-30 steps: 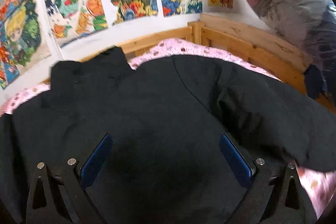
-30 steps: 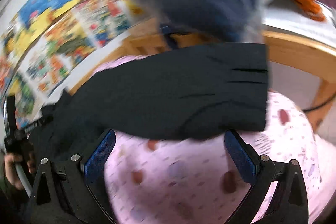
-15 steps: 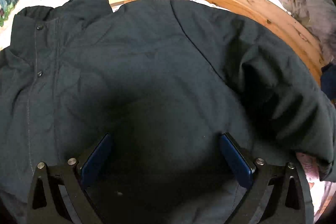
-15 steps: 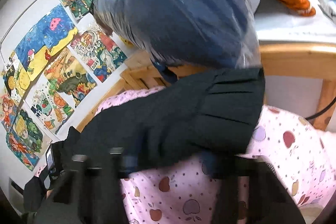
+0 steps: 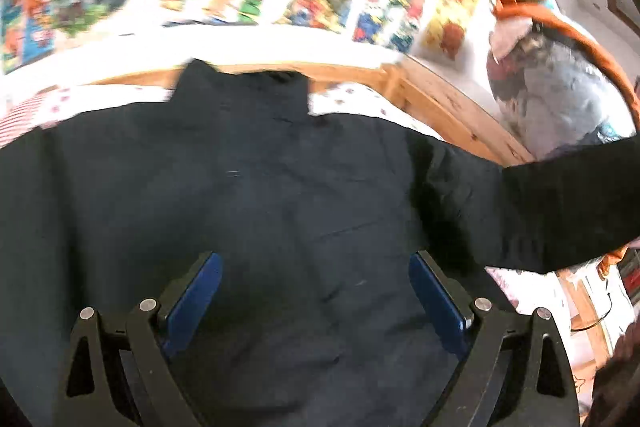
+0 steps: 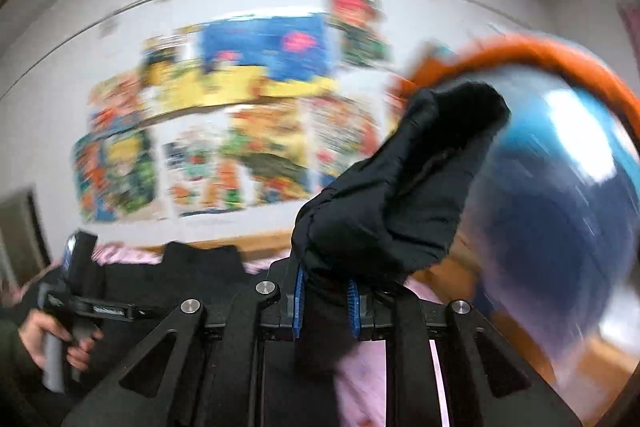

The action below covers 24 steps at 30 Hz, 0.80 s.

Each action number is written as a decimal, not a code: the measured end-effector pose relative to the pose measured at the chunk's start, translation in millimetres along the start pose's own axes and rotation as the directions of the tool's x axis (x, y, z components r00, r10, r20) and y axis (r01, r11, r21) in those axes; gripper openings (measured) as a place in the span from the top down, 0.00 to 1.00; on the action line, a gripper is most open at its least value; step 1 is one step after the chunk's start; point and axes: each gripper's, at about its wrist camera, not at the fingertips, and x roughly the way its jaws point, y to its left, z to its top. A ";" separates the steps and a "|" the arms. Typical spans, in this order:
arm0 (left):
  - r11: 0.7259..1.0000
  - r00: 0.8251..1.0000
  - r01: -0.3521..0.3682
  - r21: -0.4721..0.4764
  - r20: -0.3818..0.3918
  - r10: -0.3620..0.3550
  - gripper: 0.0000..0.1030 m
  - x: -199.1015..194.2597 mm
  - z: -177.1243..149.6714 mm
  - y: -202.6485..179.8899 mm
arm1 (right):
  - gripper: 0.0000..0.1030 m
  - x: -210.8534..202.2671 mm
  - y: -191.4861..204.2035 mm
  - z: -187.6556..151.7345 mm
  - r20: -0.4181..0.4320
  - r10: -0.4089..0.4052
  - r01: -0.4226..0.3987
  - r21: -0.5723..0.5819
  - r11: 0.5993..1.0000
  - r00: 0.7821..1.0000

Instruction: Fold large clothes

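The right gripper (image 6: 325, 301) has just been closing its jaws and pinches the sleeve (image 6: 400, 187), which rises upward; the left gripper (image 5: 316, 291) has narrowed slightly, wide, empty, above the black jacket (image 5: 248, 187) spread on the bed (image 5: 352, 95), collar toward the wall.

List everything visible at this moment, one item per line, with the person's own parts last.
Jacket: one, black, spread on the bed, collar toward the wall.
Sleeve: one, black, lifted off the bed, pinched in the right tool.
Bedsheet: one, pink, spotted, under the jacket.
Bed frame: one, light wood, around the mattress.
Posters: several, multicoloured, on the white wall.
Plastic-wrapped bundle: one, blue with orange on top, right of the bed.
Left tool: blue pads, jaws wide apart above the jacket, nothing between them.
Right tool: blue pads, just closed on the sleeve.
Hand: one, gripping the left tool's handle.
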 end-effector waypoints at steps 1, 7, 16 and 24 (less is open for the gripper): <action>1.000 1.000 -0.008 -0.016 0.007 0.008 0.09 -13.4 -4.2 12.9 | 0.85 0.8 18.9 5.4 0.011 0.034 -0.034 -0.049 0.998 0.999; 0.985 0.997 -0.025 -0.169 0.070 0.037 0.09 -58.1 -31.5 85.6 | 0.85 3.1 128.7 3.9 -0.057 0.281 -0.285 -0.297 0.912 0.958; 0.939 0.971 0.197 -0.282 0.185 -0.149 0.07 -47.5 -61.4 119.4 | 0.28 19.0 196.3 -53.9 -0.462 0.444 -0.608 -0.305 0.733 0.768; 0.858 0.967 0.231 -0.459 0.011 -0.254 0.08 21.3 -67.5 137.8 | 0.28 -14.4 129.6 -97.9 -0.565 0.406 -0.600 -0.209 0.772 0.718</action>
